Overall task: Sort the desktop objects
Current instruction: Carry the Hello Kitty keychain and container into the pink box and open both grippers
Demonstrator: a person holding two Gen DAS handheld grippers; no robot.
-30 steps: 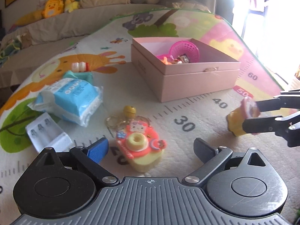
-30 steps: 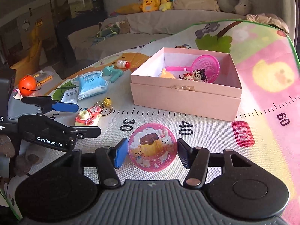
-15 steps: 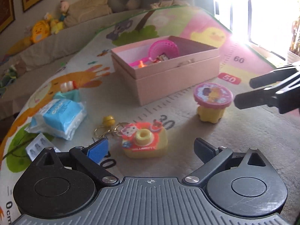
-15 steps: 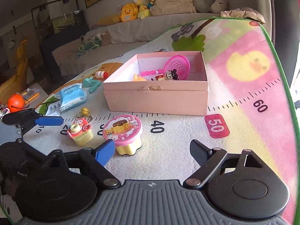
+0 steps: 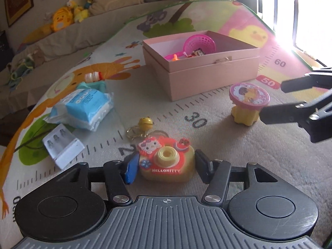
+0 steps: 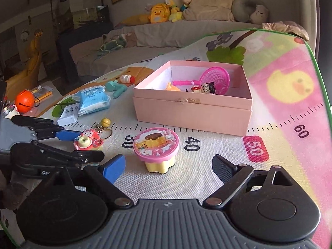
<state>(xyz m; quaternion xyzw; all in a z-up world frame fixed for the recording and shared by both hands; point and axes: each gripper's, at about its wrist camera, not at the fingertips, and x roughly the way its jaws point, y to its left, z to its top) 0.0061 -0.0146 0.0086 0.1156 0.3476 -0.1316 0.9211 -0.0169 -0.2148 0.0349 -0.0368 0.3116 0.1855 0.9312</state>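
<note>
The toy camera (image 5: 166, 164) is red-orange on a yellow body, with a Hello Kitty face, a yellow lens and a keyring with a yellow bell (image 5: 145, 123). It lies on the mat (image 5: 207, 141) between the jaws of the left gripper (image 5: 165, 169), whose pads sit close on both sides; whether they press it cannot be told. Beyond the jaws to the left lie a white tray (image 5: 63, 145) and a blue tissue pack (image 5: 83, 108). Ahead stands the pink box (image 5: 207, 70) holding a pink net (image 5: 200, 43). To the right, the right gripper (image 6: 168, 167) is released, its jaws spread wide with the pudding cup (image 6: 156, 151) standing just ahead of them, untouched.
</note>
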